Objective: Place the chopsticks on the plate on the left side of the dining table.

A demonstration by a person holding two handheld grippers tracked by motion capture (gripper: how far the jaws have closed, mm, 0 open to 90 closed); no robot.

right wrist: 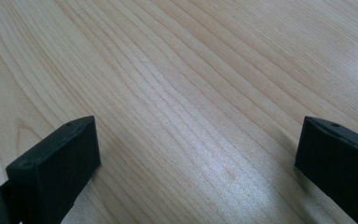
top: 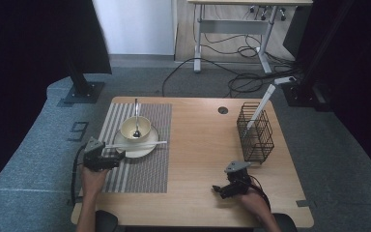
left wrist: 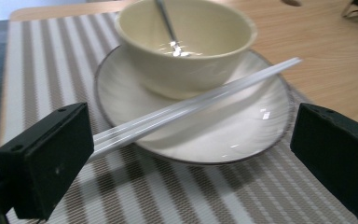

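Your high view looks down and forward over the whole table (top: 198,145). Your left gripper view sits close to the plate (left wrist: 242,140), seen centre-left from above (top: 147,147); your right one faces bare tabletop, very near.

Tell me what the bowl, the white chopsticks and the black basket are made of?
The bowl looks like glazed ceramic: cream, smooth, with shiny glints inside. The chopsticks lying across the plate seem to be plastic, milky white and a bit see-through, though I can't be sure. The basket looks like thin metal wire painted black, an open grid you can see through.
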